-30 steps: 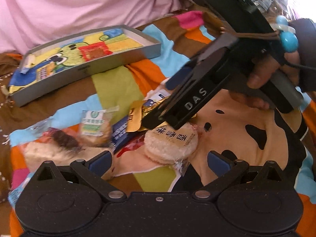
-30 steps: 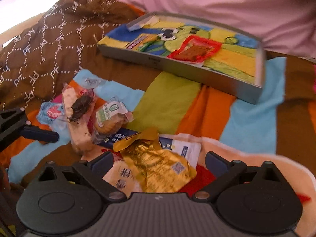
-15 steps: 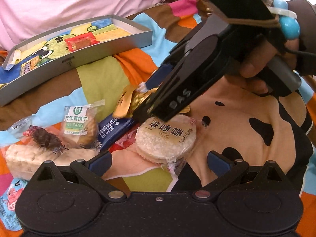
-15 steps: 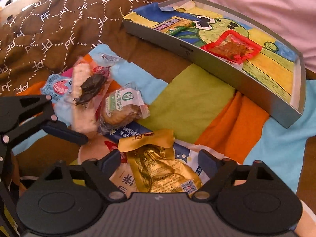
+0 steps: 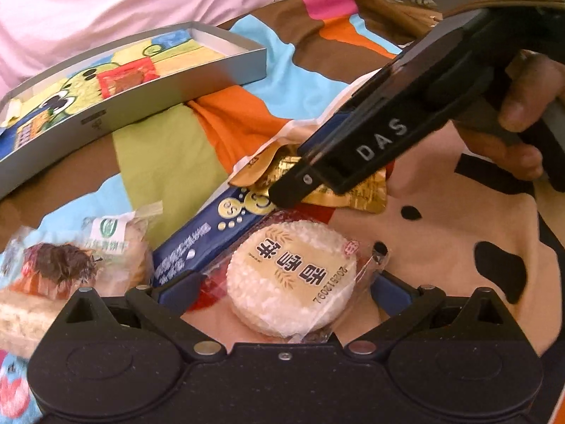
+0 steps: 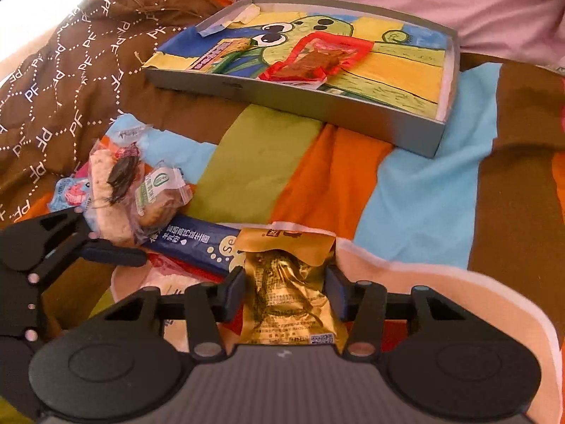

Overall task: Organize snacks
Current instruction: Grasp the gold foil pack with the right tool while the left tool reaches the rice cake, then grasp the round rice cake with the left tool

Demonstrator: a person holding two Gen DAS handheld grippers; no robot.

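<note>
A gold foil snack packet (image 6: 286,282) lies on the patchwork blanket between the pads of my right gripper (image 6: 284,289). The jaws are closing and both pads touch its crumpled sides. In the left wrist view the right gripper (image 5: 293,183) comes down on the gold packet (image 5: 356,194) from the upper right. My left gripper (image 5: 284,286) stands open around a round rice cracker (image 5: 293,279) in clear wrap, with its pads clear of it. A grey tray (image 6: 317,106) with a cartoon lining holds a red packet (image 6: 317,60).
A long blue packet (image 5: 212,236) lies under the gold one. To the left sit a green-labelled biscuit (image 5: 120,247) and a wrapped rice cake with a dark topping (image 5: 53,265). A hand (image 5: 519,113) holds the right gripper. Brown patterned cloth (image 6: 53,88) bunches at the far left.
The right gripper's jaws have narrowed from wide open onto the gold packet. The left gripper has moved closer, so the rice cracker now sits between its fingers.
</note>
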